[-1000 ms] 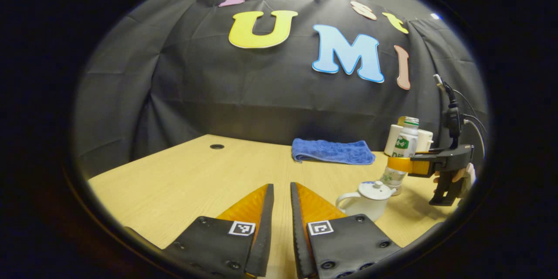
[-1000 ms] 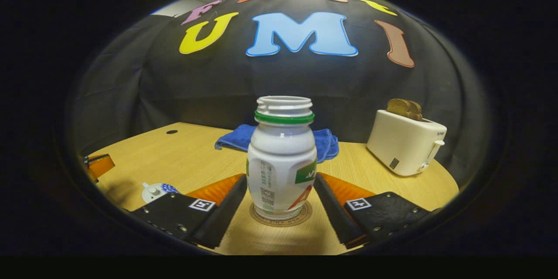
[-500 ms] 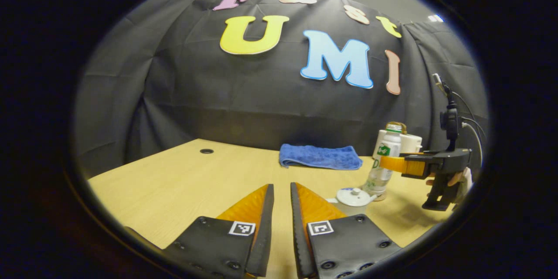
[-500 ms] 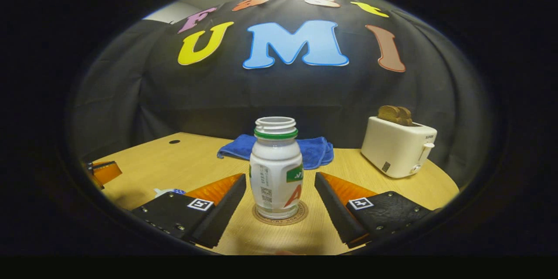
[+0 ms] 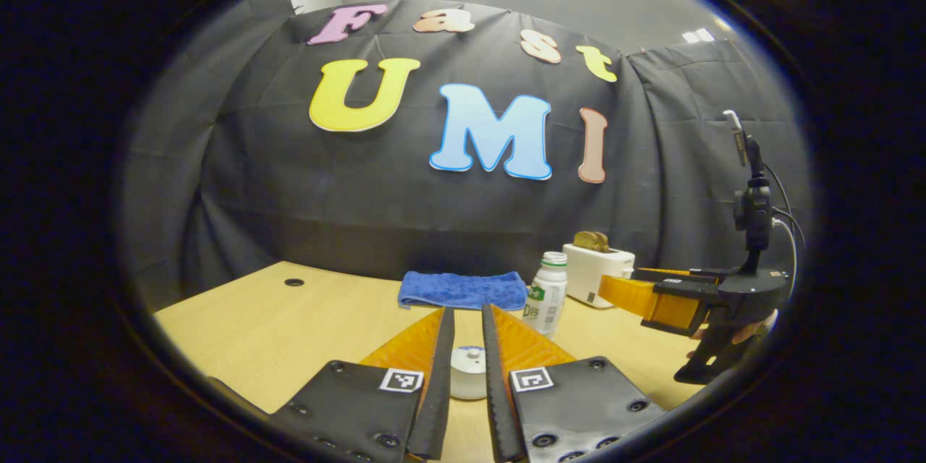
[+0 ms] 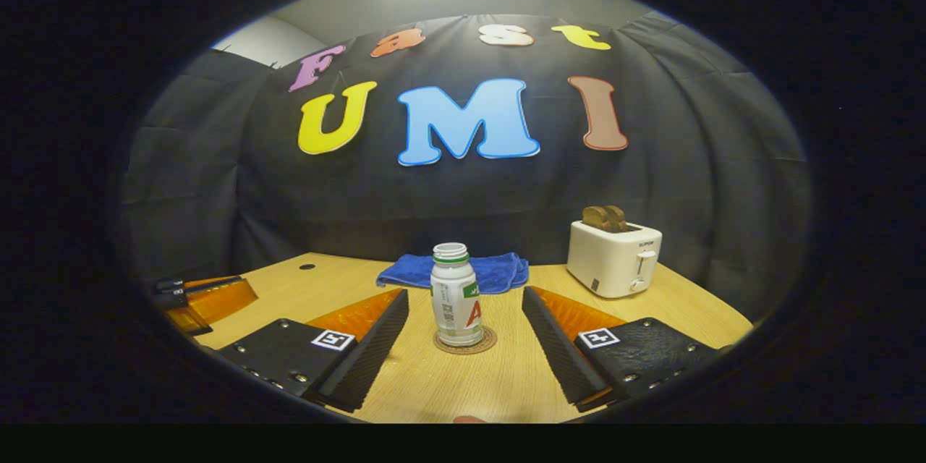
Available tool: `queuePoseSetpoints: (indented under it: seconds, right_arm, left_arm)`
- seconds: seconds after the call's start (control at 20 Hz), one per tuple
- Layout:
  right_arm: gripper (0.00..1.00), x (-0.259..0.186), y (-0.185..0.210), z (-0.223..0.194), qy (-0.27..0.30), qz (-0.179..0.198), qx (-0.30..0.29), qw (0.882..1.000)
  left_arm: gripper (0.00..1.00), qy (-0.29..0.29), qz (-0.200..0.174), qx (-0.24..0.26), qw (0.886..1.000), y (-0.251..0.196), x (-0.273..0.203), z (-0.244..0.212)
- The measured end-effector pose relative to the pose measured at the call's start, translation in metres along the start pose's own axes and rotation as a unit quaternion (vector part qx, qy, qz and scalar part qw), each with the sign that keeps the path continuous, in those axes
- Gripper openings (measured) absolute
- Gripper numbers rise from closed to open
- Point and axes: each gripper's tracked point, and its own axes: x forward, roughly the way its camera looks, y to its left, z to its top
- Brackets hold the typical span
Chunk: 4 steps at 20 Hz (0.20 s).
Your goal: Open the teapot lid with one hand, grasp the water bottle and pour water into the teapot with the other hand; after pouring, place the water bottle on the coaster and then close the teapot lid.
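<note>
Two things have changed in the last second, and both suggest the task is almost finished. Farthest left, the left gripper [image 5: 466, 311] has swung over, so the teapot [image 5: 468, 387], which sat off to its right, now lies straight ahead of it. Its jaws are drawn together to the same narrow slit as before, and the teapot lid [image 5: 468, 362] with its small knob shows through that slit. The lid looks seated flat on the pot with the knob pointing up. I judge that the jaws are not gripping it, though their inner edges hide its sides.

Behind it, at the far edge of the counter [image 5: 289, 333], lies a folded blue towel [image 5: 463, 289]. Just right of the towel stands the water bottle [image 6: 456, 294], resting squarely on the coaster [image 6: 464, 342]. It is upright, with its long axis vertical and its uncapped mouth pointing up. A second ago the right gripper [image 5: 636, 288] flanked the bottle closely. It has since pulled back toward the near side and now sits well clear of it, jaws wide open and holding nothing. The placing step therefore looks done.

Far right, the toaster [image 5: 597, 271] stands apart from everything else.
</note>
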Motion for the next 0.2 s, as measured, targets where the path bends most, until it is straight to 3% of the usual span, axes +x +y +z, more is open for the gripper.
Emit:
queuePoseSetpoints:
  seconds: [0.05,0.2]
  right_arm:
    - [0.96,-0.013,0.001,0.005,-0.006,-0.002,0.001,1.0]
    - [0.96,-0.043,-0.002,0.01,-0.024,-0.013,0.0,1.0]
  left_arm:
    - [0.34,-0.004,-0.004,0.002,1.0,-0.008,-0.007,0.004]
    - [0.3,-0.009,-0.016,-0.001,1.0,-0.029,-0.023,0.009]
